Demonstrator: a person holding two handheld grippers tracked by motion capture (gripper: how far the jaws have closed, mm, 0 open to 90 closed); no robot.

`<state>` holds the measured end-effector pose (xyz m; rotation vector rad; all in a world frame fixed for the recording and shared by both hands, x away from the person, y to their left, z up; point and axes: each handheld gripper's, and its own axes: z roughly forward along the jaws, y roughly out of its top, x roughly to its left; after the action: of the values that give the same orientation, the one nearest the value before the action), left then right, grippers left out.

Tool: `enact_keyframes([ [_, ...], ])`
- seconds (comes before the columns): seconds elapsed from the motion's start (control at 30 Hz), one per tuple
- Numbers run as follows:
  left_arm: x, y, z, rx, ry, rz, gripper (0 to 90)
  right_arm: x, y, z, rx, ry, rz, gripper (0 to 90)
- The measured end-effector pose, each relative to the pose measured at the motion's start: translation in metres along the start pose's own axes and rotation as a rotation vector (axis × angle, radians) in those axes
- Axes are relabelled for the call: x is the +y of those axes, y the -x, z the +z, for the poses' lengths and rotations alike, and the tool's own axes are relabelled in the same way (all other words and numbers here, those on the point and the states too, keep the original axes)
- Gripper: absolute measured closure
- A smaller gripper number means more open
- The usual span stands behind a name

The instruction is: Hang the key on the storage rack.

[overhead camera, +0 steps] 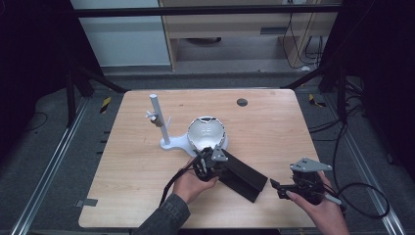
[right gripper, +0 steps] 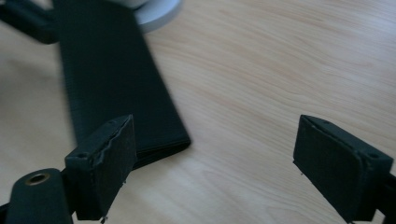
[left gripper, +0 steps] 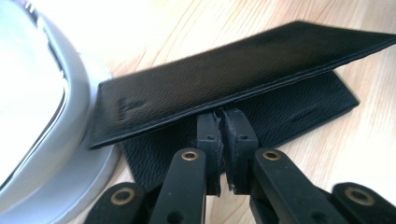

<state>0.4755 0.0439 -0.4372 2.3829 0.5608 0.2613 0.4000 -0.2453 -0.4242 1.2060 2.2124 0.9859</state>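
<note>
Black jaws, left gripper (left gripper: 223, 122): pressed together on the near edge of the wallet's upper flap, low centre of the left gripper view.
Black leather wallet (left gripper: 224, 79): half open, top flap lifted and tilted, bottom flap flat on the wood; in the high view it (overhead camera: 243, 177) lay at lower centre of the table.
Right gripper (right gripper: 212, 163): jaws spread wide, nothing between them, hovering just beside the wallet's (right gripper: 112, 79) far end.
White stand base (left gripper: 51, 140): touching the wallet at the left of the left gripper view.
Bowl-shaped white shell (overhead camera: 207, 133): sat on that base, mid table.
Wooden table (overhead camera: 274, 132): pale grain, bare at right.
</note>
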Motion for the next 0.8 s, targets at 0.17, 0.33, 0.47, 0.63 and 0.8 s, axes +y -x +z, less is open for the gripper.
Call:
enact_keyframes([
  [0.17,0.011,0.003,0.001,-0.005,0.033,0.010,84.3,0.020,-0.022,0.002,0.061,-0.053,-0.111,10.1],
  [0.33,0.018,0.003,0.002,-0.013,0.052,0.023,84.0,0.029,-0.033,0.013,0.085,-0.095,-0.162,11.6],
  [0.47,0.023,0.004,0.006,-0.024,0.056,0.028,83.7,0.036,-0.036,0.028,0.094,-0.136,-0.179,15.2],
  [0.63,0.031,0.004,0.009,-0.022,0.056,0.052,83.4,0.045,-0.034,0.044,0.097,-0.194,-0.208,25.1],
  [0.8,0.034,0.000,0.009,-0.025,0.062,0.045,83.1,0.055,-0.035,0.057,0.106,-0.235,-0.241,29.8],
])
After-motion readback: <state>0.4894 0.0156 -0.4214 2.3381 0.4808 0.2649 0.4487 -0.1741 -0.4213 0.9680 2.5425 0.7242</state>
